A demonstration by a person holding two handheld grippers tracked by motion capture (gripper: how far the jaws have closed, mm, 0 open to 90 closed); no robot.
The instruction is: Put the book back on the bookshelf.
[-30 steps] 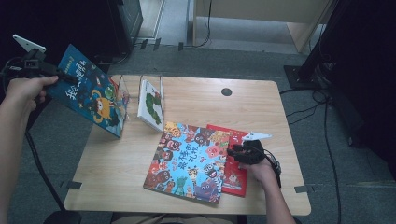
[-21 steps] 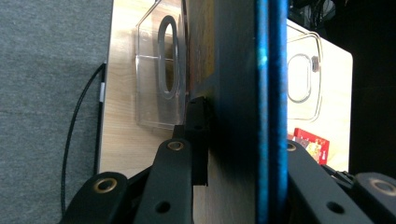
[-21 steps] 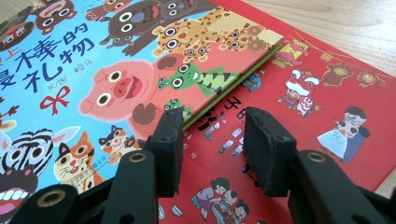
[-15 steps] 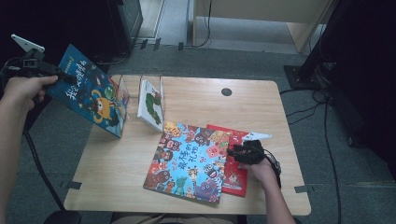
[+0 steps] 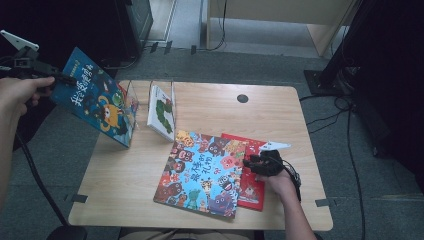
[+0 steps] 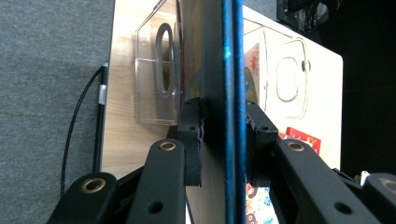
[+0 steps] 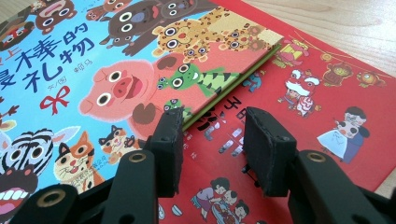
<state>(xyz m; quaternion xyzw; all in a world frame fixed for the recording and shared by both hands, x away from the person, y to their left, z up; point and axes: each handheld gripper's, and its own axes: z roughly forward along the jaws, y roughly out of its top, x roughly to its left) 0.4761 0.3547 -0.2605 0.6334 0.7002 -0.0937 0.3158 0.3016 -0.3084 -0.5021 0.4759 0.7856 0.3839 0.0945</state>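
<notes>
Two overlapping books (image 5: 202, 172) lie near on the table (image 5: 280, 120), a rack (image 5: 150, 100) with a book (image 5: 162, 111) stands far left.

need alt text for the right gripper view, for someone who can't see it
The right gripper, jaws open, hovers over a red picture book beside the edge of a blue animal picture book lying partly on top of it, on a wooden table.

High view overhead, gripper views close, sharing table (image 5: 210, 100)
</notes>
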